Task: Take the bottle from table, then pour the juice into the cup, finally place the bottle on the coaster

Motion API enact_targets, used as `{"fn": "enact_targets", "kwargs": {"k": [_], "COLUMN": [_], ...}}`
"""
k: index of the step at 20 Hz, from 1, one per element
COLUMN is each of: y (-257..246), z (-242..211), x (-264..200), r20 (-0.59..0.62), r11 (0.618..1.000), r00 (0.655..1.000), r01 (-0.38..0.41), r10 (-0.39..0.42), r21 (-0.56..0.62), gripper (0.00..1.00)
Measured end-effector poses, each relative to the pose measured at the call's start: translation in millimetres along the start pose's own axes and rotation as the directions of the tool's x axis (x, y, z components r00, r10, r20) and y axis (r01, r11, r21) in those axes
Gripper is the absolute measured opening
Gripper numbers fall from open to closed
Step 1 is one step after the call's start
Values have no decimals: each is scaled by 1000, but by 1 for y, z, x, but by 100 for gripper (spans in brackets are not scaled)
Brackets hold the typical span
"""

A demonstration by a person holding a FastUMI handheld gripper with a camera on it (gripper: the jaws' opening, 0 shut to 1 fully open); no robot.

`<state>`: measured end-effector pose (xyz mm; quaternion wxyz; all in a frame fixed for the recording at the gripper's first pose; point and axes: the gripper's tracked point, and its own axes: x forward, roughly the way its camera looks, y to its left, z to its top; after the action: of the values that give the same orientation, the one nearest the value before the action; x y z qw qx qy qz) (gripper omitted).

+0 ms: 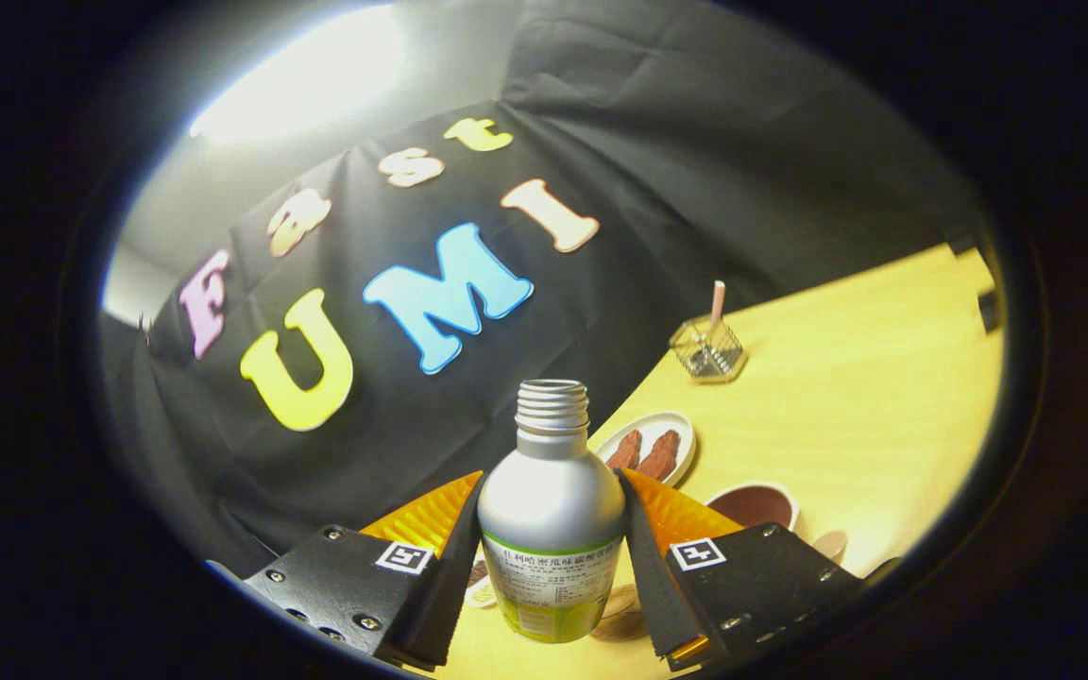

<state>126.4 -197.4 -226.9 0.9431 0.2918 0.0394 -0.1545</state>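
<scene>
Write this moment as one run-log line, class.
tool: shut on bottle | bottle: uncapped, lifted, between fingers | cup: beyond fingers, on table | pour: not begun

One fisheye camera rides on the tongs (552,552) and looks forward along the two fingers (454,557). It sits very close to the bottle (552,529) clamped between them, its open neck pointing away from the lens. The view is rolled, so the surface (865,378) slants beyond the fingers and the booth wall (695,142) stands farther back.
</scene>
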Motion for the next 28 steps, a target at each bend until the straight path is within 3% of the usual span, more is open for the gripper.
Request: {"fn": "enact_targets", "kwargs": {"k": [5, 8, 10, 17, 25, 28], "y": [41, 58, 69, 55, 37, 36], "z": [8, -1, -15, -59, -107, -108], "x": [0, -1, -5, 15, 36, 36], "r20": [29, 39, 14, -34, -102, -77], "r11": [962, 854, 804, 773, 789, 771], "r00": [997, 996, 993, 994, 990, 992], "r01": [-68, -48, -86, -104, -137, -127], "r10": [78, 79, 116, 106, 94, 101], "r21": [-266, -518, -588, -626, -599, -624], "gripper": [76, 76, 76, 77, 77, 77]}}
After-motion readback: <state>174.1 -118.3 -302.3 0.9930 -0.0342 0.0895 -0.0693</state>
